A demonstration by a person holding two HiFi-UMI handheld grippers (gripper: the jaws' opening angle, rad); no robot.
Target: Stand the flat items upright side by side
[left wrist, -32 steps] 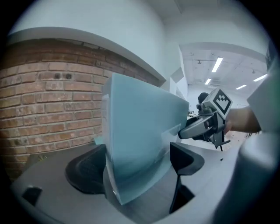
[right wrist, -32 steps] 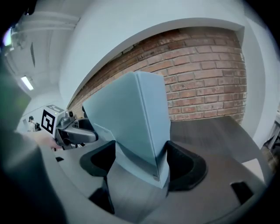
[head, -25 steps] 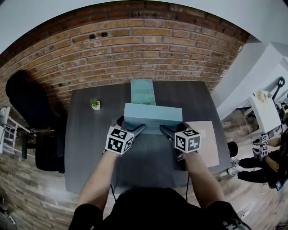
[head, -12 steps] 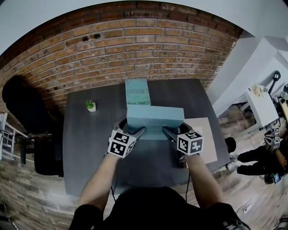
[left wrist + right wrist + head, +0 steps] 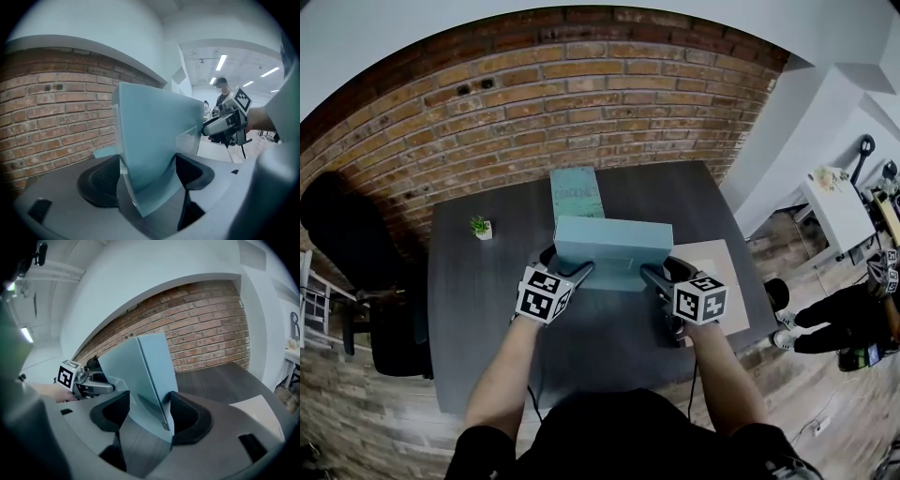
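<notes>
Holding a pale teal book upright btwn both grippers over the middle of the dark tabletop, the person is working on what looks like the first stand-up. The left gripper is clamping the book's left end, both pads sitting against its faces w/ the book slightly skewed in the gap. The right gripper is closing on the right end, the book btwn its jaws and the pads looking to be meeting the covers. The book is standing on a long edge w/ its faces vertical; whether that edge is resting on the tabletop or hanging just above it, I cannot tell. A second teal book is lying at the far edge near the brick wall, apparently flat w/ its cover showing, just beyond the held one. A small potted plant is sitting far left, well apart, and a tan sheet is lying just right of the right gripper. Progress, as a judgement: early, approx halfway at best. One item is being brought upright but isn't yet standing alone, and the far one is waiting to go beside it. Left to do: setting this book down stable, then raising the second next to it.
</notes>
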